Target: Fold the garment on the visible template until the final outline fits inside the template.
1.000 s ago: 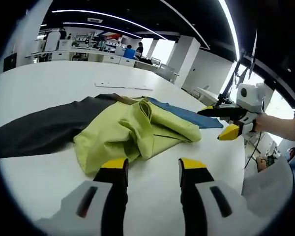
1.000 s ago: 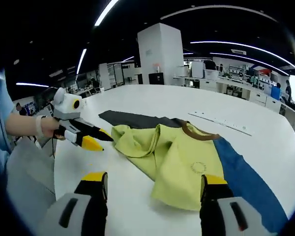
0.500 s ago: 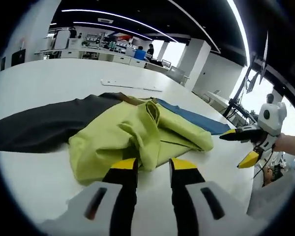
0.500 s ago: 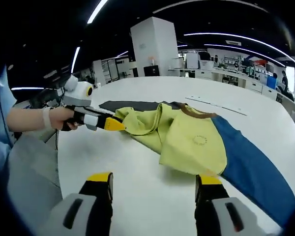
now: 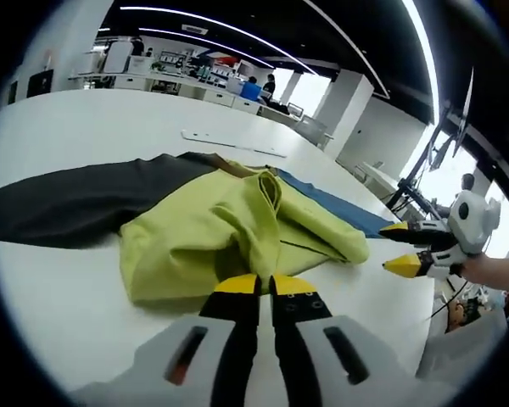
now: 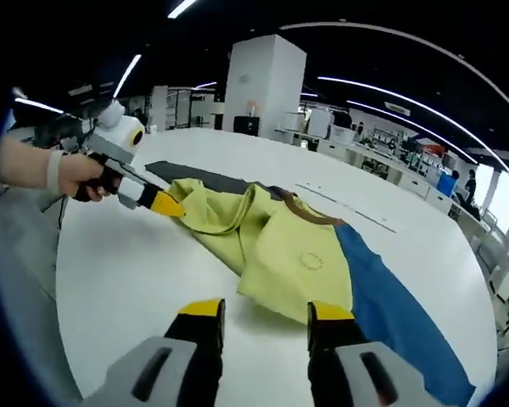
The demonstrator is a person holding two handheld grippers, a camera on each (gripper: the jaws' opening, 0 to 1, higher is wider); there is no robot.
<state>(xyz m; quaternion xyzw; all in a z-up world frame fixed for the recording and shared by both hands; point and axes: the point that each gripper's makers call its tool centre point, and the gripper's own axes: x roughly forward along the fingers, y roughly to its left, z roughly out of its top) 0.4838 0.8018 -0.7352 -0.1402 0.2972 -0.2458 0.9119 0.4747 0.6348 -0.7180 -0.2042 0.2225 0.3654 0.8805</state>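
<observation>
You pinch the near edge of the crumpled yellow-green garment (image 5: 229,233) with your left gripper (image 5: 256,284), right gripper (image 6: 265,310) narrowly open, next seizing its hem.

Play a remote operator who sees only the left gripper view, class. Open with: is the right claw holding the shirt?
Observer: No, the right claw stands open, just short of the yellow-green cotton shirt's hem.
Operator: Any mark on the shirt?
Observer: A small round printed logo on its front.
Operator: Where does the blue go?
Observer: The blue cloth strip runs on past the right claw.
</observation>
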